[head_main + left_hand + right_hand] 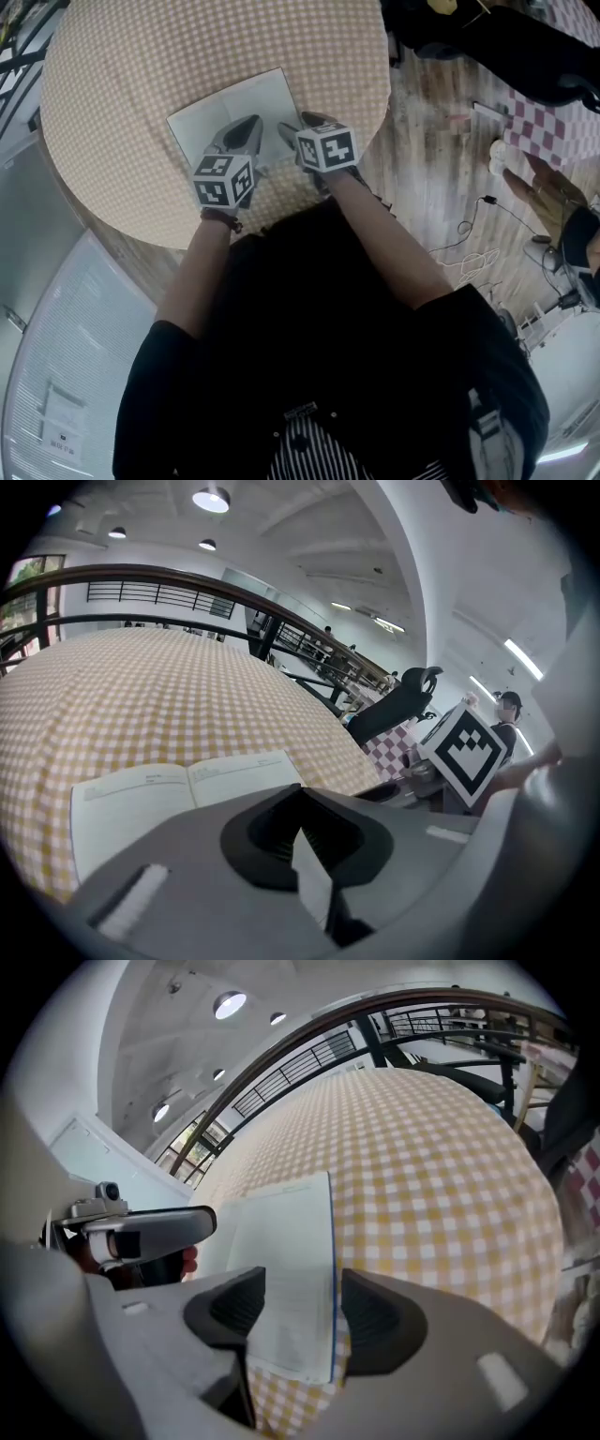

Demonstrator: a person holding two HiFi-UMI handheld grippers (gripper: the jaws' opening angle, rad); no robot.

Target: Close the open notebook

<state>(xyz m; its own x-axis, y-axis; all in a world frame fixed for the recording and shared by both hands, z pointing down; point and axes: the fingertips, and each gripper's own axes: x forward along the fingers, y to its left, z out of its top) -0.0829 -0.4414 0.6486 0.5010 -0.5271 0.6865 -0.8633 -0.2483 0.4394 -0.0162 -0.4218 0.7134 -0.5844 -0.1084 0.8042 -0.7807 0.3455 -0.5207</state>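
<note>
The open notebook (234, 108) lies flat on the round table with its white pages up. It also shows in the left gripper view (159, 799) and the right gripper view (291, 1279). Both grippers hover at its near edge. My left gripper (239, 133) (305, 841) has its jaws drawn together, and only a thin pale sliver shows between them. My right gripper (302, 127) (295, 1312) stands open, its dark pads on either side of the notebook's near right corner and blue-edged side without touching it.
The table (122, 94) wears an orange-and-white checked cloth, and its rim curves close in front of the person. To the right are a wooden floor (441, 169) with cables (478, 253) and a second checked table (553, 122). A black chair (394, 705) stands beyond.
</note>
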